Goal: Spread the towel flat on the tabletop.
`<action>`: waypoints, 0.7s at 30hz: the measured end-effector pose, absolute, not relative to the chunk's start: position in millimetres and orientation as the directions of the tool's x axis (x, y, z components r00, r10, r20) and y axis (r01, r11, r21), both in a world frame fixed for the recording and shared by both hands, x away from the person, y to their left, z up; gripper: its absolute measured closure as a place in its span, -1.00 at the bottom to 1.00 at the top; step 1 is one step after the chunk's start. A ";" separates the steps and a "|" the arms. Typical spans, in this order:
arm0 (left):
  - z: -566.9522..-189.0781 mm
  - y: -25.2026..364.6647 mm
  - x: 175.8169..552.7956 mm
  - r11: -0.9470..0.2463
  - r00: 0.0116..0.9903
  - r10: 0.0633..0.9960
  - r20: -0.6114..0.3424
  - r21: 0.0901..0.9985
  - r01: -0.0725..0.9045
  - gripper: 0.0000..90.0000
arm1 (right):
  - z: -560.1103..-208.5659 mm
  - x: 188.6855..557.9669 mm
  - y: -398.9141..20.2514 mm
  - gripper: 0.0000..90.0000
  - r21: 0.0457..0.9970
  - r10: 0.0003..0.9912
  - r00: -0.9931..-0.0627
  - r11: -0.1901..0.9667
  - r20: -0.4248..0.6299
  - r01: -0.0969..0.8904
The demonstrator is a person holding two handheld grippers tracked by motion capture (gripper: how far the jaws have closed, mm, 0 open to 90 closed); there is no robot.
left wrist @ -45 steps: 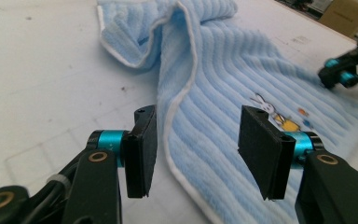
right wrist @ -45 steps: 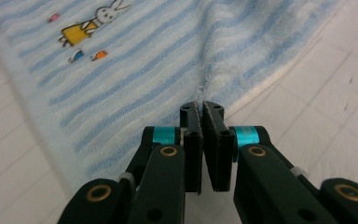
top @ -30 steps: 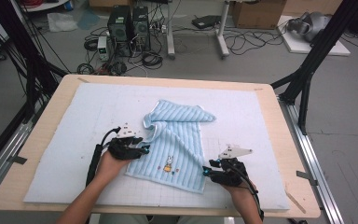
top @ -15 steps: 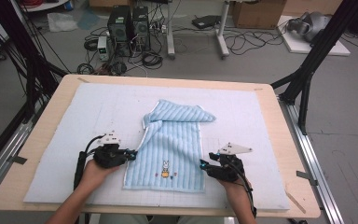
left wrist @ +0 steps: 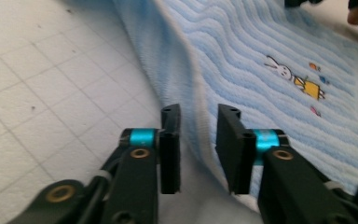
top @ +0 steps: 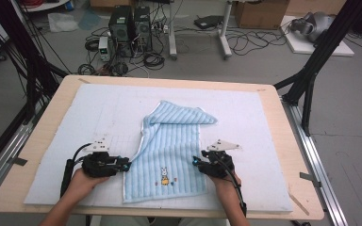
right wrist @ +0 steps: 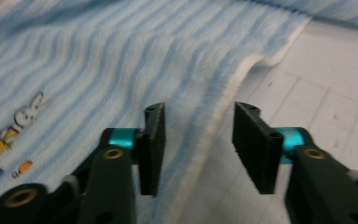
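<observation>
Left tool and right tool both unclenched, jaws just moved, towel edges between, not squeezed.

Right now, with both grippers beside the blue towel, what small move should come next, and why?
Probably close both grippers on the towel's side edges. The left gripper and right gripper each stand open with a long edge of the striped towel between their jaws, pads not pressing. The far end is already folded over, so gripping would allow another fold.

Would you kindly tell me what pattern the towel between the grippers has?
The towel has light blue and white stripes with a small embroidered rabbit, best seen in the left gripper view.
</observation>
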State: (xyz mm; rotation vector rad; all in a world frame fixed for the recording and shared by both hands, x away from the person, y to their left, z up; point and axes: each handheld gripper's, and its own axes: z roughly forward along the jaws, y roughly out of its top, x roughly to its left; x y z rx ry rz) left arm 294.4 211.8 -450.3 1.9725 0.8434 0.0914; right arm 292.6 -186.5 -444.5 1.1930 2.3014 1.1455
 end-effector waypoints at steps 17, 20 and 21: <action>-442.6 226.6 299.5 -0.171 0.687 0.677 -0.264 0.852 0.495 0.18 | -438.4 263.5 -220.2 0.74 0.679 0.685 -0.709 0.439 0.170 0.588; -443.3 223.6 302.5 -0.174 0.685 0.681 -0.260 0.851 0.496 0.13 | -436.5 261.5 -227.4 0.50 0.731 0.677 -0.709 0.381 0.197 0.566; -443.6 222.0 303.5 -0.167 0.680 0.684 -0.263 0.851 0.498 0.12 | -435.3 261.8 -228.6 0.41 0.743 0.681 -0.705 0.364 0.199 0.562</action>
